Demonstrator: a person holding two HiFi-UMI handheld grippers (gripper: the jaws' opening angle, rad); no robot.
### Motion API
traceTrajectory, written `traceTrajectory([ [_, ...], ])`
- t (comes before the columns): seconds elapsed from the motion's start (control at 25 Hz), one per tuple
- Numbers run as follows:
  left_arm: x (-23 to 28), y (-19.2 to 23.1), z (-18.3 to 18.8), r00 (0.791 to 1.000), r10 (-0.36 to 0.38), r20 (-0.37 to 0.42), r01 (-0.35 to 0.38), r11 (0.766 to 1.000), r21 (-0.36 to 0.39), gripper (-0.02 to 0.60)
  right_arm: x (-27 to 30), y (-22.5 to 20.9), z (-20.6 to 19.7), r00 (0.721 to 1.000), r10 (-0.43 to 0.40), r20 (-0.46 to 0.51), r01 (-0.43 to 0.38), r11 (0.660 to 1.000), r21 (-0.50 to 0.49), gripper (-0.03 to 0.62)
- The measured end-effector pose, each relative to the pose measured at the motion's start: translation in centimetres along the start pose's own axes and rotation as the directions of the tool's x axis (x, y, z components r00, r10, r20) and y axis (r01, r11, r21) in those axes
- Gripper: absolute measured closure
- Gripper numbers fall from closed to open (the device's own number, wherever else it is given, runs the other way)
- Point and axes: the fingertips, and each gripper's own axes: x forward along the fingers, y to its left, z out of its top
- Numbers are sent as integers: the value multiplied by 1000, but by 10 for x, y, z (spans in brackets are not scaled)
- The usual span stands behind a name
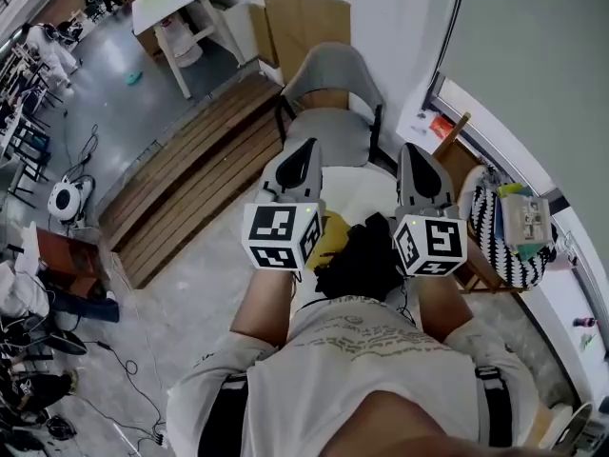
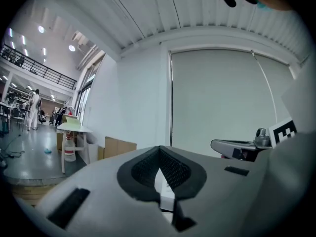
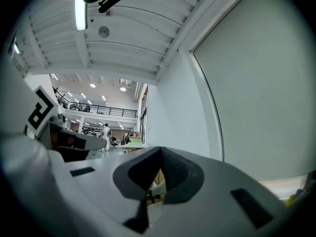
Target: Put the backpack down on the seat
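In the head view both grippers are held up side by side in front of the person's chest, pointing at a grey chair [image 1: 328, 112] by the wall. The left gripper [image 1: 304, 149] and the right gripper [image 1: 416, 150] are both shut and hold nothing. Below and between them lies a black and yellow backpack [image 1: 360, 253] on a pale seat [image 1: 357, 193], partly hidden by the marker cubes. The left gripper view shows the left gripper [image 2: 159, 164] with its jaws together against the wall. The right gripper [image 3: 159, 169] looks the same in its own view.
A wooden slatted platform [image 1: 190, 174] runs along the left of the chair. Cardboard sheets [image 1: 304, 12] lean on the wall behind it, and a white table [image 1: 181, 8] stands further back. A black-and-white striped bag [image 1: 504, 241] sits on a wooden stand at the right by the window.
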Motion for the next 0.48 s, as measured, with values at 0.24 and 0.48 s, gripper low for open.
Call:
traceTrajectory([
  [0.24, -4, 13, -8, 999, 41, -31, -42, 999, -8, 561, -2, -11, -1, 999, -33, -11, 33, 999, 11, 568],
  [0.48, -4, 18, -29, 994, 62, -90, -63, 998, -10, 561, 0, -15, -17, 998, -30, -61, 32, 999, 31, 568],
])
